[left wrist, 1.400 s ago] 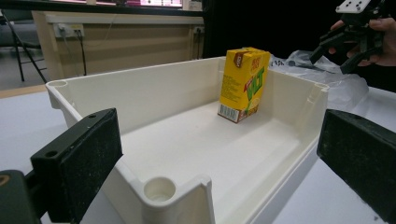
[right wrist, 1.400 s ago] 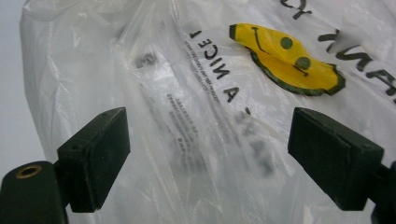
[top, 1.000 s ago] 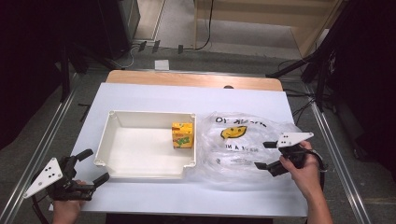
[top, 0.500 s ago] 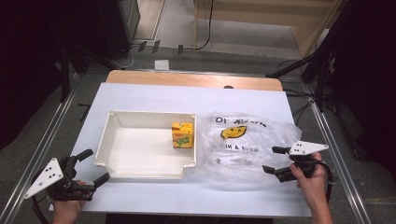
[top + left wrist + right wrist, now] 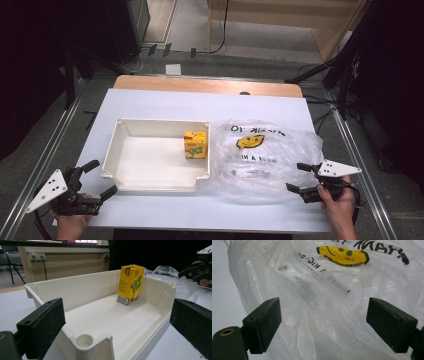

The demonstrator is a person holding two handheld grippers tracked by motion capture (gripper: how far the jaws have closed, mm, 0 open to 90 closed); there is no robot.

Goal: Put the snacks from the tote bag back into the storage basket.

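While both grippers' jaws stand spread, the clear bag (image 5: pixel 265 155) shows a yellow smiley, its lettering unreadable.

A: The bag (image 5: pixel 265 155) is thin clear plastic, glossy and crinkled. The tray (image 5: pixel 155 180)?

B: Smooth cream plastic, faintly shiny. The carton (image 5: pixel 195 145) is printed glossy card, and the table (image 5: pixel 165 105) is matt white with a wooden edge.

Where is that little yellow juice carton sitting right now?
In the high view, the yellow juice carton stands upright inside the white tray, against its right wall near the far corner, just left of the clear plastic bag with the smiley face.
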